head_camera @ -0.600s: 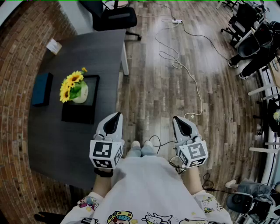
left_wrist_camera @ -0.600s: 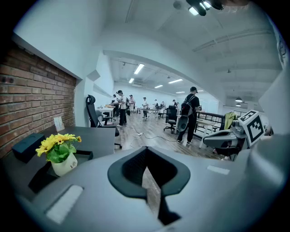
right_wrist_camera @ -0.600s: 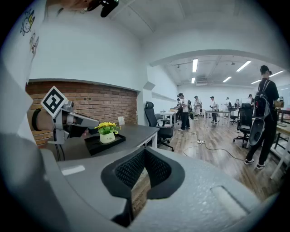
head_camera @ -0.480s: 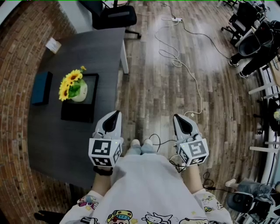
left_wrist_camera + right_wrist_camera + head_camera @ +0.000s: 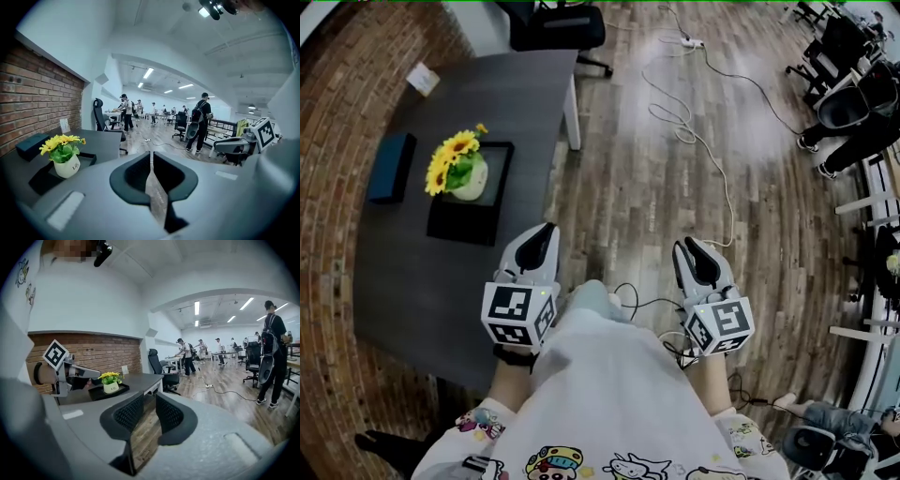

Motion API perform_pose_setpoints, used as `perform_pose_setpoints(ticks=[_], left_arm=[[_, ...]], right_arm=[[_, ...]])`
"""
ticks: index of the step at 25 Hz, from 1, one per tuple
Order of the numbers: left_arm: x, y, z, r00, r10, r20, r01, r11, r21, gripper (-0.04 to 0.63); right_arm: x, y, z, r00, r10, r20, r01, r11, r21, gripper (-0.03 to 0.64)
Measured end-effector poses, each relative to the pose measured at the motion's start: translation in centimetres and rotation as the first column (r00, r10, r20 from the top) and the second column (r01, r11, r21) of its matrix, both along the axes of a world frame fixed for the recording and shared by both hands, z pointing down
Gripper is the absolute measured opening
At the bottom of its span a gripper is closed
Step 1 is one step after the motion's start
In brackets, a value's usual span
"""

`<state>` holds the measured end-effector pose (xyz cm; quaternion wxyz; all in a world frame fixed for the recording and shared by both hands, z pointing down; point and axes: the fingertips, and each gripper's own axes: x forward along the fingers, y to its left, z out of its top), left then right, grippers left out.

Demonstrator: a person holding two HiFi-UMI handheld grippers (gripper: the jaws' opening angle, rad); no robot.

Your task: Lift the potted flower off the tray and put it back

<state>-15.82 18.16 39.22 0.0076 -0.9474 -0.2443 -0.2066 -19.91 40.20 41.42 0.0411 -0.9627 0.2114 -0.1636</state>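
The potted flower (image 5: 457, 172), yellow blooms in a white pot, stands on the black tray (image 5: 455, 228) on the dark grey table (image 5: 412, 291). It also shows in the left gripper view (image 5: 65, 158) and, smaller, in the right gripper view (image 5: 111, 383). My left gripper (image 5: 546, 231) hangs over the table's near right edge, well short of the tray, its jaws shut with nothing in them (image 5: 151, 155). Over the wooden floor, my right gripper (image 5: 683, 246) stands slightly open and holds nothing (image 5: 150, 401).
A blue box (image 5: 391, 167) lies left of the tray, and a small card stand (image 5: 424, 80) sits at the table's far corner. An office chair (image 5: 558, 23) stands beyond the table. Cables (image 5: 684, 131) run across the floor. Several people stand far back in the room (image 5: 202, 122).
The head view has shifted a little forward and the person's feet are now hidden under the dress. Both grippers sit slightly lower in the picture. The pot stays on the tray.
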Motion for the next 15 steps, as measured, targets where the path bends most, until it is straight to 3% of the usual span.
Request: perform_pose_setpoints(ticks=[8,15], left_arm=[[2.1,-0.5,0.3,1.000,-0.019,-0.005,0.019,1.000,-0.007,0.088],[10.2,-1.4,-0.4,0.999,-0.031,-0.018,0.031,0.999,-0.019,0.141]], right_arm=[[2.1,-0.4,0.6,1.000,-0.025,0.016,0.024,0.999,0.033,0.166],[9.8,-1.4,-0.3,0.999,-0.047,0.027,0.046,0.999,0.029,0.206]])
